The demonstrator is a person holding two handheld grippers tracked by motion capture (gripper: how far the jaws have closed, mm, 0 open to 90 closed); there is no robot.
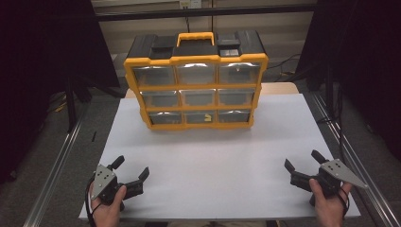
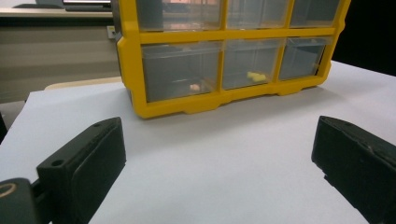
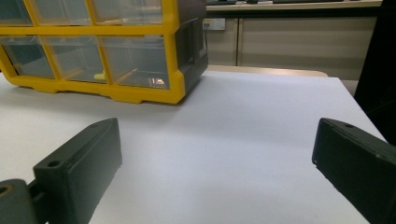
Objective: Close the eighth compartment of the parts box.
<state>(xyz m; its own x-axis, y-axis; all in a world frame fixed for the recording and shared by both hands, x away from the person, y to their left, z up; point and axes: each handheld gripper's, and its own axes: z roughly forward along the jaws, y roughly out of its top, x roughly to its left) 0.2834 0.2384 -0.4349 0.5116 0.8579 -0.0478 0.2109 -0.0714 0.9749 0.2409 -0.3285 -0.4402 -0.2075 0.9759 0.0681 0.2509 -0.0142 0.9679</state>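
On the white surface a yellow-and-black drawer cabinet stood upright toward twelve o'clock, its black top carrying a yellow handle. Its front faced the person and showed nine clear drawers in three rows of three. In the middle drawer of the bottom row a small yellow item lay visible through the plastic; in the left gripper view another small pale piece sat in the bottom drawer next to it, too blurred to identify.

The left tool rested at about seven o'clock on the surface, held in the person's left hand, its jaws spread wide apart with nothing between them. From its own camera the cabinet lay ahead, well apart from the jaws, with bare white surface between.

The right tool sat at about five o'clock, gripped by the right hand, its jaws likewise wide apart and holding nothing. Its camera caught the cabinet's right-hand corner at about eleven o'clock, well apart.

Both tools lay near the front edge of the surface, well apart from each other, each bearing a grey three-cornered plate on top. Neither touched the cabinet.
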